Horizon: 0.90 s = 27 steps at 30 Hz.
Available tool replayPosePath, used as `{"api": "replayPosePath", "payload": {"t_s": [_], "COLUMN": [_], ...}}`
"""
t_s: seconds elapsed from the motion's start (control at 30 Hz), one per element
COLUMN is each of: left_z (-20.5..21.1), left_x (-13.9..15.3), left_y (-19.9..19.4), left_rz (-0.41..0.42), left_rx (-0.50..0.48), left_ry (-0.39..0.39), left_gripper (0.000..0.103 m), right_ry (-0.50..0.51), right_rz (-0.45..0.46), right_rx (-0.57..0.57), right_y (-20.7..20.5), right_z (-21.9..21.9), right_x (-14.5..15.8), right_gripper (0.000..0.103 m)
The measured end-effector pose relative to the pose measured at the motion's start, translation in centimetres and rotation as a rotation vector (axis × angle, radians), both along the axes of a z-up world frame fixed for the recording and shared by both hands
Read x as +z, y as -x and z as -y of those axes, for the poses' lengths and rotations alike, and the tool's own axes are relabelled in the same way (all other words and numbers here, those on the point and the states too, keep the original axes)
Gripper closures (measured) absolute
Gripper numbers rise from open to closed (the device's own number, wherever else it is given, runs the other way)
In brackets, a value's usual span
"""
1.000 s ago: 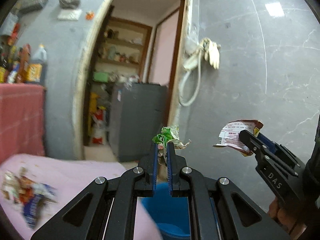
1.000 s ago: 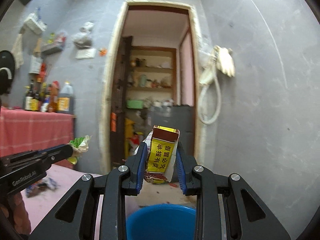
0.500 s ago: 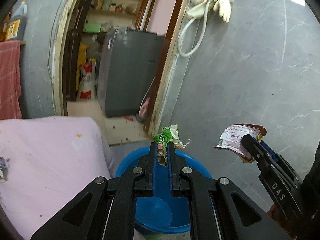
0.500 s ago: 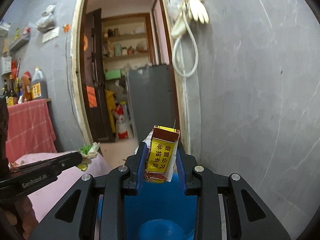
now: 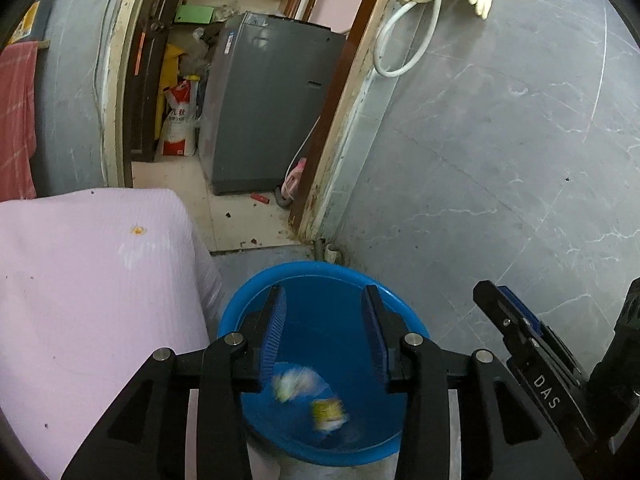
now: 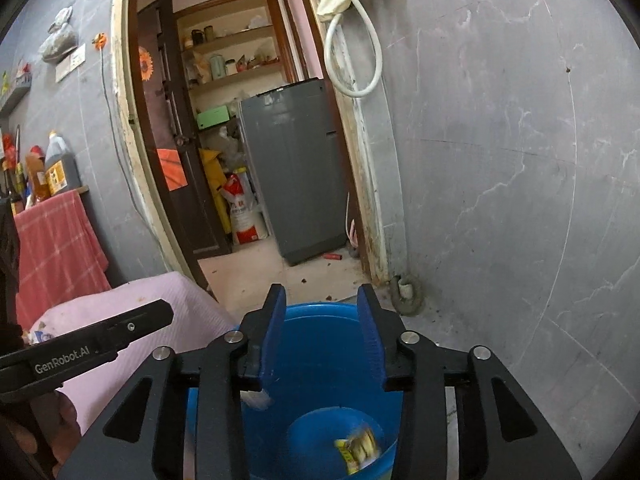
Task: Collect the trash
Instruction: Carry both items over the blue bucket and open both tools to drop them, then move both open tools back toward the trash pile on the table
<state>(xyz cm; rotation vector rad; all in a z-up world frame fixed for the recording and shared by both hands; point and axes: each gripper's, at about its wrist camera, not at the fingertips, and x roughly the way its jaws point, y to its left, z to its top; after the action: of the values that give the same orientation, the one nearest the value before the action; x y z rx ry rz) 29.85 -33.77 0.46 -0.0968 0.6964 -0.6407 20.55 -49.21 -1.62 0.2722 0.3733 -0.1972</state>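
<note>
A blue bucket (image 5: 320,276) stands on the floor below both grippers; it also shows in the right wrist view (image 6: 320,312). My left gripper (image 5: 323,300) is open and empty above it. My right gripper (image 6: 322,298) is open and empty above it too, and shows at the right of the left wrist view (image 5: 500,300). Two blurred wrappers are inside the bucket: a pale green-white one (image 5: 294,386) and a yellow one (image 5: 328,412), the yellow one also in the right wrist view (image 6: 358,446).
A pink-covered table (image 5: 88,280) stands left of the bucket. A grey tiled wall (image 5: 500,160) is on the right. A doorway ahead shows a grey washing machine (image 5: 268,108) and sacks. A red cloth (image 6: 56,248) hangs at far left.
Both grippers opened and dropped their wrappers, which now lie blurred inside the blue bucket. Both cameras tilted further down over the bucket.
</note>
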Motion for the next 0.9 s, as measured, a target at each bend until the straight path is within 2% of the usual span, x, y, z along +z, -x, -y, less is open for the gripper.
{"api": "replayPosePath", "payload": {"t_s": [0.07,0.1,0.17,0.27,0.3,0.33,0.37,0.47,0.57,0.67,0.9], "left_z": [-0.6,-1.0,-1.8,-3.4,-4.1,-4.6,-5.4,-8.2,-10.7,-13.9,-20.0], "left_x": [0.2,0.6,1.3,2.6,3.1,3.5,4.1,5.7,7.0,8.1,9.3], "left_y": [0.2,0.4,1.0,2.0,2.3,2.5,2.8,3.8,4.9,6.2,8.3], "left_rz": [-0.001,0.005,0.034,0.098,0.118,0.131,0.151,0.222,0.277,0.327,0.372], "left_rx": [0.005,0.009,0.026,0.063,0.077,0.086,0.104,0.163,0.206,0.258,0.350], "left_ry": [0.008,0.014,0.024,0.025,0.026,0.026,0.032,0.059,0.072,0.092,0.087], "left_gripper": [0.068,0.067,0.055,0.047,0.045,0.038,0.026,0.007,0.002,0.002,0.002], "right_ry": [-0.001,-0.002,0.007,0.041,0.046,0.050,0.054,0.067,0.077,0.092,0.104], "right_rz": [0.010,0.018,0.050,0.105,0.125,0.152,0.167,0.208,0.248,0.283,0.342], "right_rx": [0.001,0.003,0.008,0.007,0.006,0.009,0.012,0.031,0.052,0.076,0.150], "right_y": [0.3,0.4,0.8,1.6,1.9,2.4,2.5,3.1,3.7,4.1,4.9], "right_z": [0.0,-0.1,-0.4,-1.2,-1.4,-1.8,-2.0,-3.0,-4.3,-5.9,-10.6], "right_x": [0.2,0.4,1.1,2.5,3.0,3.6,4.1,5.5,6.7,7.9,9.6], "right_gripper": [0.064,0.058,0.052,0.045,0.037,0.029,0.026,0.019,0.001,0.000,0.000]}}
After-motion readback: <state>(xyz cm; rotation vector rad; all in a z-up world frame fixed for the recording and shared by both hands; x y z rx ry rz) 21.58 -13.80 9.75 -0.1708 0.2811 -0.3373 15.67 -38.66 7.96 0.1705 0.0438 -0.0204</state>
